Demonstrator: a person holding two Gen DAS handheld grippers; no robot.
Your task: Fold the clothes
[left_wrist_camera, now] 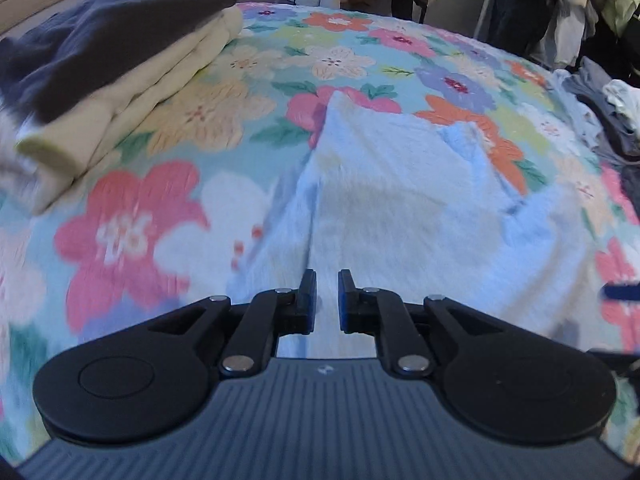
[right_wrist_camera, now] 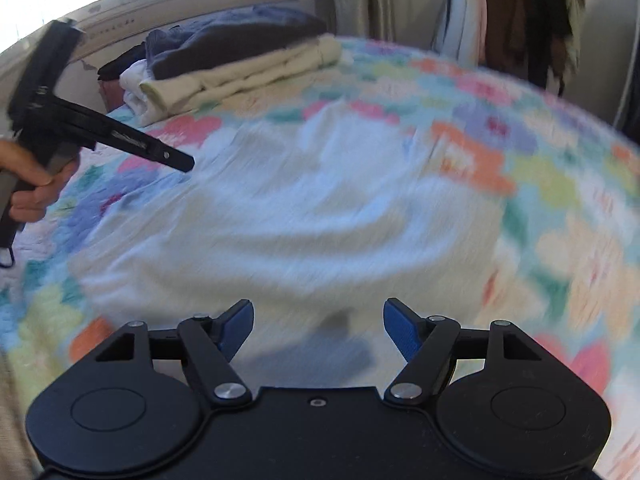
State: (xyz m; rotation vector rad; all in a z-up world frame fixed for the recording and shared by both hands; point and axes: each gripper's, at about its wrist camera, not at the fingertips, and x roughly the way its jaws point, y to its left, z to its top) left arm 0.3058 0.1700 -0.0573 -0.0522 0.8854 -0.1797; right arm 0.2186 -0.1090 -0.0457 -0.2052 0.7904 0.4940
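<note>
Pale blue fleecy garment (left_wrist_camera: 400, 200) lies mid-bed on floral quilt (left_wrist_camera: 132, 232), long axis running away from both grippers. Left gripper (left_wrist_camera: 327, 296) nearly closed, empty; right gripper (right_wrist_camera: 318, 330) wide, empty, above near hem.

- A pale blue garment (left_wrist_camera: 400, 200) of fuzzy, towel-like cloth lies spread on the flowered bed cover (left_wrist_camera: 224, 120), its far end coming to a peak; soft creases run along it and one edge is turned up.
- A stack of folded clothes (left_wrist_camera: 120, 80) sits at the far left of the bed: cream pieces (right_wrist_camera: 248, 72) below, dark navy and brown ones (left_wrist_camera: 112, 28) on top.
- An unfolded heap of grey and white clothes (left_wrist_camera: 608, 108) lies at the bed's right edge.
</note>
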